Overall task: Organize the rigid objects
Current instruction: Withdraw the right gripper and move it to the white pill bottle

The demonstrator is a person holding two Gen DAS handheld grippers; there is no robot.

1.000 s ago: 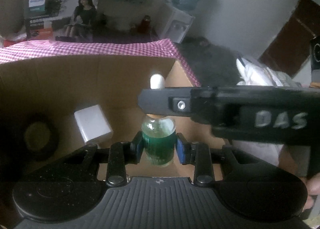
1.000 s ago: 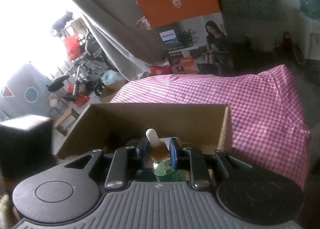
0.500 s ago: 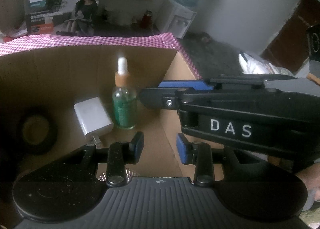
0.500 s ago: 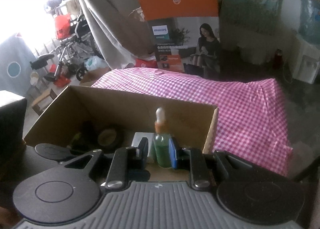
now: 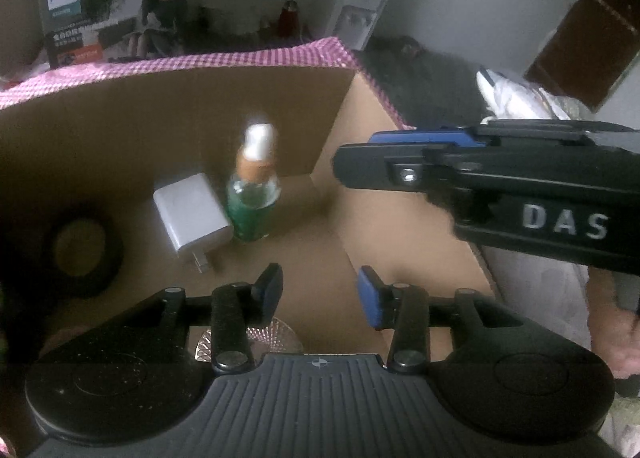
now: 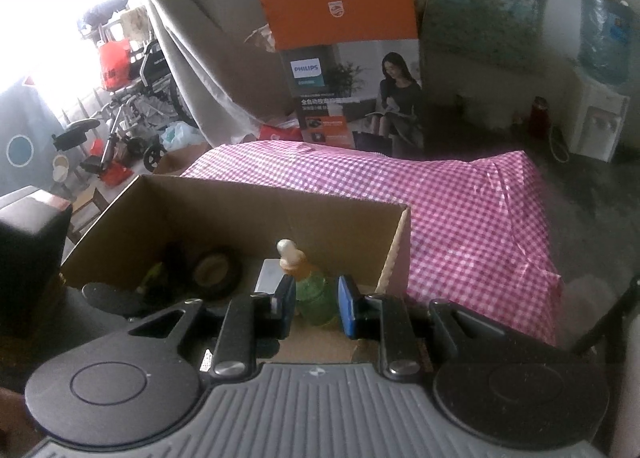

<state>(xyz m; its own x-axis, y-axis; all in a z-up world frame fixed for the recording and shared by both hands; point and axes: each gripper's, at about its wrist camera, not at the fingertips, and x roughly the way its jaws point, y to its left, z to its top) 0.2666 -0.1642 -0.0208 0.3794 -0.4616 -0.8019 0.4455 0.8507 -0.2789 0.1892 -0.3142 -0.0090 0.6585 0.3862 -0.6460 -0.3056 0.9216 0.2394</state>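
Dropper bottle (image 5: 253, 201) stands upright in cardboard box (image 5: 160, 125) beside charger (image 5: 191, 213), packed w/ other items. Left tongs (image 5: 319, 290) & right tongs (image 6: 313, 306) both gape, empty.

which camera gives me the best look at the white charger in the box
The left wrist view: the white charger lies fully visible on the cardboard box floor beside the dropper bottle. In the right wrist view only a sliver shows.
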